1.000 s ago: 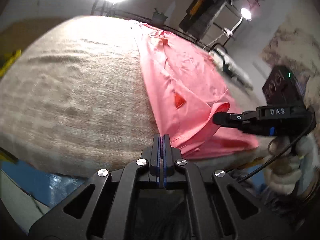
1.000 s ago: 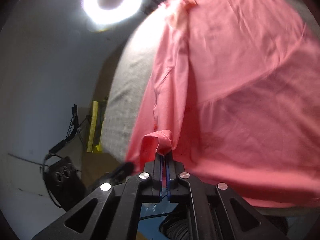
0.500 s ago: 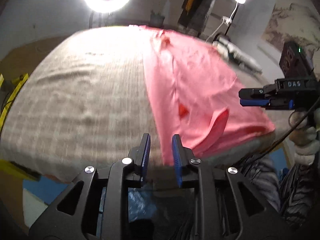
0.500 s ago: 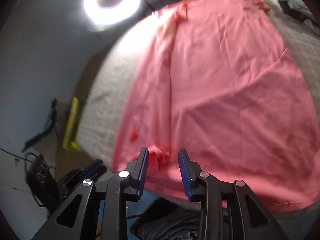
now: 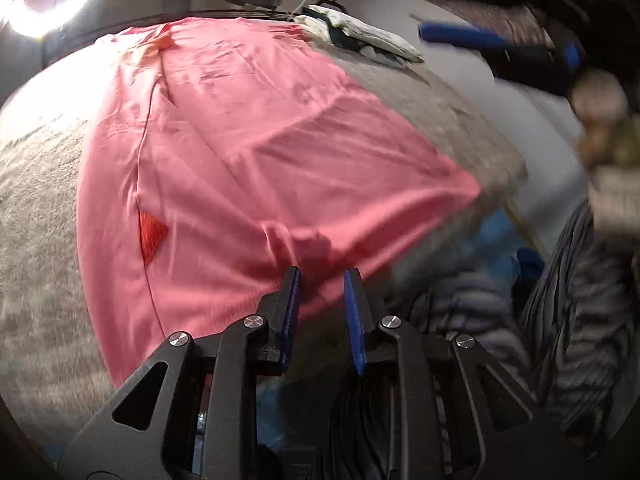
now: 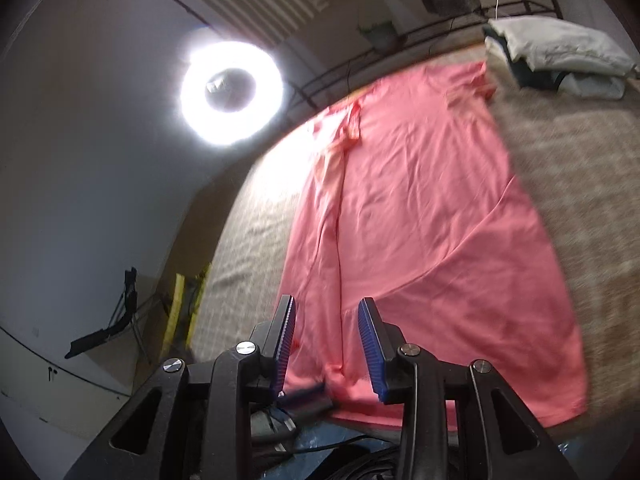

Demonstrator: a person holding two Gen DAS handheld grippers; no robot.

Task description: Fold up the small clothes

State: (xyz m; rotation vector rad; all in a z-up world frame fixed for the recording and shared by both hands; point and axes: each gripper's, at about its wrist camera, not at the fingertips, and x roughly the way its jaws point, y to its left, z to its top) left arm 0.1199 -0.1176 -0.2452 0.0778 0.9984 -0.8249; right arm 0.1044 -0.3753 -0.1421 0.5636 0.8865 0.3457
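Pink garment [image 5: 256,152] now released, flat on blanket [image 5: 36,208]; both jaws apart.

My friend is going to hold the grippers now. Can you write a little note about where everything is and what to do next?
Left gripper: open, holding nothing, at the near hem of the pink garment.
Right gripper: open, holding nothing, above the near end of the garment.
The pink garment lies spread on the gray blanket, its near hem draping over the edge. One long side looks folded in over the middle.
A stack of folded clothes sits at the far corner of the blanket.
Done: probably the first lengthwise fold.
Left: likely the other folds, then putting it with the stack.
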